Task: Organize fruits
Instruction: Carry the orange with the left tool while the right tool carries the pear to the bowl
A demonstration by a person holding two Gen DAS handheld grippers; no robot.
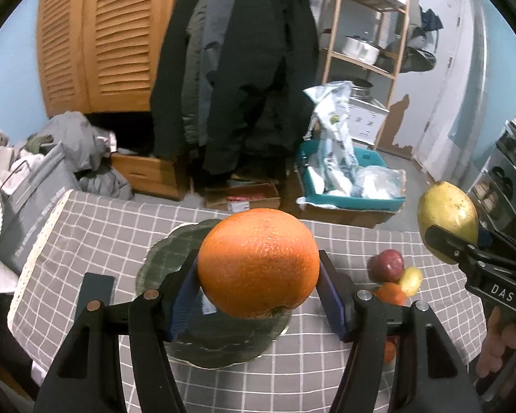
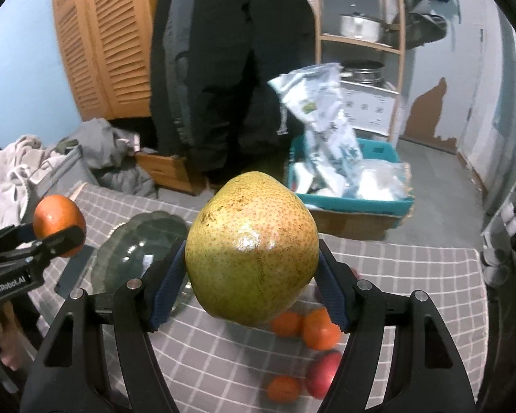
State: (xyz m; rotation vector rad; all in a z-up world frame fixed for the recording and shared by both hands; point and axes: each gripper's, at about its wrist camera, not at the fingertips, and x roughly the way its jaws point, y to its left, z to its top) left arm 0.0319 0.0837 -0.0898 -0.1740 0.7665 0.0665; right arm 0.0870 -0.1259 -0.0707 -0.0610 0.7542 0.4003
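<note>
My left gripper (image 1: 258,268) is shut on a large orange (image 1: 258,261) and holds it above a dark glass plate (image 1: 168,258) on the grey checked tablecloth. My right gripper (image 2: 251,265) is shut on a yellow-green pear (image 2: 251,247) held above the table; it also shows at the right of the left wrist view (image 1: 447,216). The plate (image 2: 137,247) lies to the left in the right wrist view, with the left gripper and orange (image 2: 59,225) beyond it. Loose fruit lies on the cloth: small oranges (image 2: 320,330), a red apple (image 2: 323,371), and a red apple (image 1: 388,263) beside a yellow fruit (image 1: 411,280).
The table (image 1: 86,241) ends at a lace-trimmed left edge. Beyond it stand a wooden louvred cabinet (image 1: 96,34), hanging dark coats (image 1: 237,69), a teal crate of bags (image 1: 347,186), a cardboard box, a clothes pile (image 1: 51,151) and a wooden shelf with pots (image 1: 364,44).
</note>
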